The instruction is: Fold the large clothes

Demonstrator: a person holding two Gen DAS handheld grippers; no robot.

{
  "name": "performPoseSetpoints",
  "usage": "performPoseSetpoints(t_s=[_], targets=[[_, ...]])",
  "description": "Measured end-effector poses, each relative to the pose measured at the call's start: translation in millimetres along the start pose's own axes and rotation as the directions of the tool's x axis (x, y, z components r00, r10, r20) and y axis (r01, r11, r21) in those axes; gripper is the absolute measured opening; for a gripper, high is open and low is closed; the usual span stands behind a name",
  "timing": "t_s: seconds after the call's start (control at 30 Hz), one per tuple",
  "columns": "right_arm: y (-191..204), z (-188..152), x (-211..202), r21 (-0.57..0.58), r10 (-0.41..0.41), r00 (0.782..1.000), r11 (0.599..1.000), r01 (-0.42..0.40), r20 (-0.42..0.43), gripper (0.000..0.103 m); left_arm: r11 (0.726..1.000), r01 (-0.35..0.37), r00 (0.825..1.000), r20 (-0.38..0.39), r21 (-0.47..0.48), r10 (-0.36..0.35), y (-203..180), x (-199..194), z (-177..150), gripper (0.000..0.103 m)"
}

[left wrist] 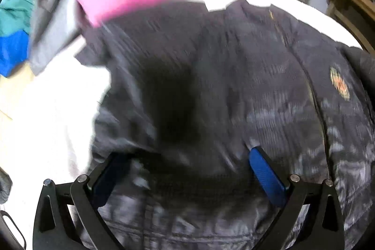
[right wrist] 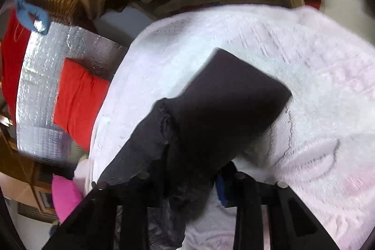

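Your left gripper [left wrist: 187,177] hovered with jaws apart over the dark jacket [left wrist: 234,90], which lay spread, zip up, across the white cover [left wrist: 46,109], reaching its right edge. Your right gripper [right wrist: 187,189] had its jaws closed on the jacket's sleeve [right wrist: 211,109], cuff stretched toward the cover's far edge. By this view, folding had barely begun: the body remained unfolded.

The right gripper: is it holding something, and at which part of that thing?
Yes. The right gripper is closed on the dark jacket, pinching its sleeve just behind the ribbed cuff, which sticks out past the fingers over the white blanket.
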State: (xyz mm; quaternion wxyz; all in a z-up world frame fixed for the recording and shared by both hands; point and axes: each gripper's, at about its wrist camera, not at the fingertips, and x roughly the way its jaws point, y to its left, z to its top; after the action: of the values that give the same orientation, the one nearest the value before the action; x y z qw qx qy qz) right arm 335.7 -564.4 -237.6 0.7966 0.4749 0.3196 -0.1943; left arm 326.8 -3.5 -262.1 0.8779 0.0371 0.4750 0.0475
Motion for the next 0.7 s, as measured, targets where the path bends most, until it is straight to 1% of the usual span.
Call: performPoseSetpoints(t_s=[0.03, 0.07, 0.1, 0.13, 0.17, 0.2, 0.23, 0.27, 0.3, 0.33, 0.37, 0.4, 0.43, 0.47, 0.5, 0.53, 0.57, 0.6, 0.63, 0.67, 0.7], targets=[[12.0, -2.4, -11.6, -0.045, -0.004, 0.999, 0.999, 0.006, 0.041, 0.030, 1.000, -0.014, 0.999, 0.036, -0.013, 0.014, 3.4, -7.4, 1.8, 0.103], [28.5, -6.8, -26.5, -0.104, 0.005, 0.996, 0.995, 0.005, 0.094, 0.030, 0.999, -0.011, 0.998, 0.057, -0.031, 0.013, 7.8, -12.9, 3.5, 0.103], [38.8, -10.6, -35.4, -0.138, 0.028, 0.992, 0.990, -0.011, 0.123, 0.030, 0.998, -0.007, 0.998, 0.068, -0.057, 0.011, 13.4, -16.9, 5.2, 0.103], [58.2, -18.8, -51.7, -0.195, 0.099, 0.982, 0.979, -0.067, 0.160, 0.030, 0.996, -0.011, 0.997, 0.080, -0.086, 0.018, 19.6, -20.3, 6.8, 0.103], [69.1, -24.9, -60.4, -0.230, 0.149, 0.974, 0.967, -0.108, 0.171, 0.030, 0.994, -0.023, 0.995, 0.090, -0.107, 0.033, 25.5, -22.9, 7.4, 0.103], [85.9, -34.8, -70.8, -0.284, 0.218, 0.960, 0.945, -0.163, 0.174, 0.030, 0.991, -0.038, 0.994, 0.099, -0.125, 0.050, 30.4, -25.1, 8.0, 0.103], [93.3, -44.8, -78.1, -0.313, 0.253, 0.953, 0.930, -0.192, 0.167, 0.030, 0.988, -0.052, 0.992, 0.110, -0.145, 0.068, 38.8, -26.3, 12.3, 0.103], [109.6, -57.6, -83.0, -0.358, 0.320, 0.937, 0.899, -0.253, 0.140, 0.030, 0.985, -0.062, 0.989, 0.124, -0.162, 0.083, 44.6, -29.2, 12.9, 0.103], [124.0, -70.7, -83.5, -0.386, 0.378, 0.921, 0.867, -0.316, 0.094, 0.030, 0.982, -0.070, 0.986, 0.136, -0.174, 0.094, 49.8, -30.7, 11.9, 0.103], [131.1, -78.7, -81.0, -0.395, 0.403, 0.913, 0.851, -0.348, 0.064, 0.030, 0.979, -0.079, 0.983, 0.151, -0.186, 0.108, 54.2, -31.6, 13.3, 0.103], [144.8, -92.9, -74.5, -0.404, 0.435, 0.901, 0.824, -0.397, 0.003, 0.030, 0.977, -0.087, 0.980, 0.161, -0.194, 0.119, 58.7, -34.3, 13.0, 0.103], [153.3, -103.2, -67.0, -0.407, 0.451, 0.892, 0.808, -0.426, -0.039, 0.030, 0.974, -0.095, 0.977, 0.166, -0.204, 0.130, 64.1, -36.3, 12.6, 0.103], [166.6, -121.3, -54.6, -0.408, 0.467, 0.877, 0.784, -0.468, -0.109, 0.030, 0.972, -0.100, 0.976, 0.168, -0.211, 0.137, 67.9, -34.9, 15.4, 0.103], [176.2, -134.5, -45.0, -0.407, 0.474, 0.866, 0.767, -0.496, -0.161, 0.030, 0.970, -0.104, 0.975, 0.168, -0.219, 0.143, 73.1, -34.2, 15.9, 0.103], [182.7, -147.1, -40.5, -0.406, 0.478, 0.857, 0.756, -0.514, -0.195, 0.033, 0.967, -0.108, 0.975, 0.165, -0.229, 0.148, 75.6, -33.6, 16.2, 0.103], [191.6, -160.0, -30.7, -0.399, 0.484, 0.841, 0.740, -0.541, -0.244, 0.033, 0.965, -0.110, 0.975, 0.162, -0.240, 0.151, 79.5, -32.3, 15.4, 0.103], [199.8, -175.9, -23.2, -0.385, 0.493, 0.817, 0.721, -0.577, -0.301, 0.033, 0.963, -0.112, 0.975, 0.159, -0.247, 0.154, 82.2, -31.4, 15.5, 0.103], [204.7, -188.4, -19.8, -0.371, 0.499, 0.796, 0.706, -0.603, -0.343, 0.035, 0.961, -0.116, 0.975, 0.157, -0.252, 0.159, 85.7, -31.5, 15.2, 0.103], [211.4, -204.9, -7.8, -0.349, 0.503, 0.758, 0.681, -0.643, -0.416, 0.046, 0.959, -0.118, 0.974, 0.158, -0.258, 0.163, 91.9, -31.9, 15.1, 0.103], [216.5, -216.7, -4.2, -0.335, 0.499, 0.732, 0.666, -0.666, -0.464, 0.057, 0.956, -0.122, 0.973, 0.161, -0.266, 0.169, 96.9, -32.5, 14.8, 0.103], [223.2, -231.4, 0.2, -0.309, 0.487, 0.694, 0.651, -0.693, -0.531, 0.080, 0.954, -0.123, 0.972, 0.162, -0.272, 0.171, 100.4, -32.5, 14.8, 0.103]])
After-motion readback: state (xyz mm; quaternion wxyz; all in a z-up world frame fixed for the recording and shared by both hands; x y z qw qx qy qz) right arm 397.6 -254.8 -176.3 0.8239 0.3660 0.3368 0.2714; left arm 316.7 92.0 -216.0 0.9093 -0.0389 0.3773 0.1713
